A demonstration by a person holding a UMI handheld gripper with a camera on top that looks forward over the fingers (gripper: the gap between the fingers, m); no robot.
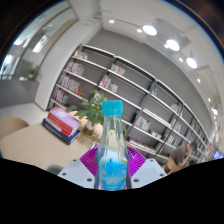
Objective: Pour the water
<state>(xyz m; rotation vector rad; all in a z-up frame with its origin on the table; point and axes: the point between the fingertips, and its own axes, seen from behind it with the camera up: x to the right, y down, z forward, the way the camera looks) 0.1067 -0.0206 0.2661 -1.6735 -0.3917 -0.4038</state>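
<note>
Gripper view: my gripper (112,165) holds a clear plastic water bottle (112,148) upright between its two fingers; the purple pads (92,158) press against the bottle on either side, so my grip is closed on it; the bottle carries a bright blue cap (113,107) and a blue label band low on its body, close to where the fingers clamp it; the cap is on the neck.

Beyond the fingers and behind the bottle, a leafy green plant (92,108) stands near; to the left of the bottle, further out, a stack of books (63,123) lies flat on a pale surface (25,135), with a red volume among them; well beyond all this, a long wall of bookshelves (130,90) runs across the room, its bays filled with rows of spines; above it, round ceiling lights (150,30) glow against a white ceiling; a bright window (28,45) shows high to the left; whether water is inside the bottle I cannot tell for sure from this angle.
</note>
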